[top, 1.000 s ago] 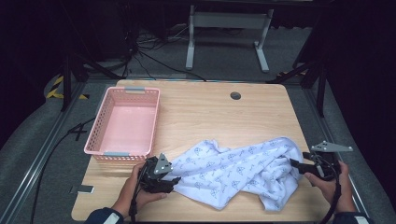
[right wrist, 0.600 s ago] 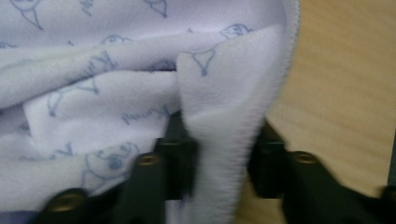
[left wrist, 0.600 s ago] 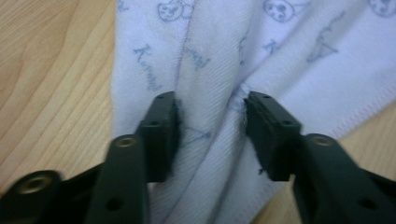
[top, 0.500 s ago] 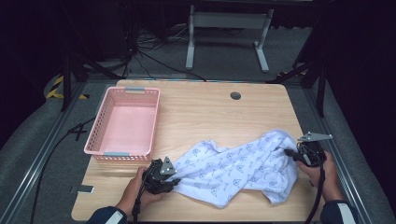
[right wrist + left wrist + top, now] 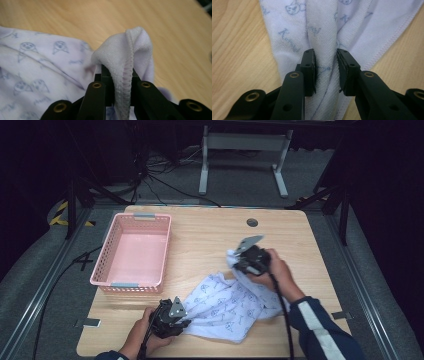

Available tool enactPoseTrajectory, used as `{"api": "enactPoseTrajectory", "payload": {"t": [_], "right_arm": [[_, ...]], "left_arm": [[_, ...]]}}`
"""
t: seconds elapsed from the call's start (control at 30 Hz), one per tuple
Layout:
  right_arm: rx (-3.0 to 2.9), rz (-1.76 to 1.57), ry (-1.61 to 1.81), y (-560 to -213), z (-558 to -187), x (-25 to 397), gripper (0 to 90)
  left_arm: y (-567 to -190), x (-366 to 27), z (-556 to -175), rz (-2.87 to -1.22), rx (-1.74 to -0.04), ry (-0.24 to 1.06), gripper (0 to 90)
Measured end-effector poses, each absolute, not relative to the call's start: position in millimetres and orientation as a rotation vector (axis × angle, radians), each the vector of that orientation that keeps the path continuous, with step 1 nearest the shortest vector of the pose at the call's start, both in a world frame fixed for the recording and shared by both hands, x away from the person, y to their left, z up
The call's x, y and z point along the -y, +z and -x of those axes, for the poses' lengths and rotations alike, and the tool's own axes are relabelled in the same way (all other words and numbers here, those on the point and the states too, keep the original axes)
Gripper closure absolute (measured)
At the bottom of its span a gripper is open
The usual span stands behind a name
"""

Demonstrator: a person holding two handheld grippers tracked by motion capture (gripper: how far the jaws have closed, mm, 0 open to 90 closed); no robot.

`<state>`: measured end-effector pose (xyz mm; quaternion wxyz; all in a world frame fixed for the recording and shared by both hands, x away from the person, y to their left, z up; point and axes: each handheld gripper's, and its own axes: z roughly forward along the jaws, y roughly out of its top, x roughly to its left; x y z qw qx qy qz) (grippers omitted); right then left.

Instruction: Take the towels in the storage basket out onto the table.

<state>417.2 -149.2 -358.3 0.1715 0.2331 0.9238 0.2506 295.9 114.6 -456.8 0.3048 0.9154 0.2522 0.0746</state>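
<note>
Pink basket (image 5: pixel 132 252) at 9 o'clock on the wooden table (image 5: pixel 305 240), empty. Left gripper (image 5: pixel 172 317) at 7 o'clock, jaws pinching a bunched fold of the printed white towel (image 5: pixel 225 302). Towel lies spread from 6 o'clock toward center. Right gripper (image 5: pixel 247 257) near center, jaws clamped on the towel's hemmed corner, lifted off the wood.

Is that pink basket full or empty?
Empty. The high view looks straight down onto the bare pink floor of the basket; the printed cloth lies outside it on the table.
</note>
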Motion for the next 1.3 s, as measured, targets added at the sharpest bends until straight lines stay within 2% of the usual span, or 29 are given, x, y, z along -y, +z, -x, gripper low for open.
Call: {"api": "enactPoseTrajectory", "payload": {"t": [0.13,0.23,0.3,0.37,0.43,0.47,0.5,0.53,0.57,0.63,0.67,0.73,0.8,0.9,0.97,1.13,1.17,1.2,1.27,1.3], "right_arm": [[-2.730,-0.520,0.591,-391.9,-409.0,90.6,83.0],[-2.750,-0.498,0.587,-403.8,-402.9,74.0,80.8],[-2.748,-0.491,0.602,-413.1,-396.7,63.8,72.7],[-2.748,-0.477,0.644,-415.1,-391.8,64.7,63.3],[-2.744,-0.490,0.747,-405.9,-388.0,79.9,49.2],[-2.733,-0.513,0.810,-398.0,-387.4,91.8,44.0],[-2.668,-0.523,0.928,-378.4,-385.5,121.7,43.4],[-2.668,-0.523,0.928,-378.4,-385.5,121.7,43.4],[-2.584,-0.583,1.015,-360.4,-389.4,156.4,43.5],[-2.541,-0.627,1.035,-354.5,-393.7,172.8,43.2],[-2.462,-0.734,0.983,-351.2,-405.5,200.7,43.4],[-2.456,-0.768,0.959,-354.4,-412.0,211.3,43.0],[-2.483,-0.871,0.947,-371.4,-428.7,228.4,41.0],[-2.549,-0.917,0.936,-398.8,-442.3,231.3,38.1],[-2.590,-0.936,0.975,-413.6,-448.2,228.8,36.1],[-2.622,-0.908,0.886,-429.8,-452.1,215.2,37.2],[-2.617,-0.919,0.872,-432.4,-453.2,213.0,39.1],[-2.619,-0.929,0.892,-433.5,-453.8,212.7,44.8],[-2.627,-0.936,0.915,-433.9,-453.8,214.6,73.8],[-2.611,-0.925,0.889,-432.8,-453.0,215.6,80.1]], "left_arm": [[-456.7,-113.6,-292.1,-2.415,-0.657,0.171,67.5],[-456.4,-110.6,-289.8,-2.416,-0.648,0.134,65.2],[-454.3,-107.0,-286.9,-2.413,-0.656,0.083,55.5],[-446.4,-104.5,-281.6,-2.403,-0.639,0.058,51.3],[-429.9,-106.3,-275.4,-2.330,-0.614,0.075,43.7],[-421.3,-108.2,-273.7,-2.309,-0.608,0.099,42.6],[-415.2,-109.4,-274.4,-2.290,-0.594,0.111,39.6],[-412.3,-109.8,-276.6,-2.277,-0.588,0.126,39.6],[-416.1,-107.7,-286.7,-2.296,-0.614,0.173,39.4],[-421.8,-105.6,-294.0,-2.307,-0.638,0.168,39.5],[-428.3,-102.5,-301.5,-2.320,-0.656,0.168,40.1],[-439.4,-94.5,-312.8,-2.387,-0.668,0.213,40.5],[-447.1,-90.1,-324.6,-2.391,-0.692,0.229,40.7],[-450.7,-91.0,-336.9,-2.365,-0.735,0.198,42.2],[-454.6,-91.4,-341.7,-2.373,-0.748,0.167,47.2],[-455.9,-92.4,-341.4,-2.375,-0.730,0.142,53.3],[-455.8,-92.6,-340.8,-2.380,-0.707,0.138,59.9],[-455.4,-92.2,-339.3,-2.384,-0.701,0.136,65.2],[-453.3,-91.9,-335.5,-2.405,-0.682,0.157,77.8],[-451.8,-92.5,-333.6,-2.416,-0.677,0.180,79.5]]}}
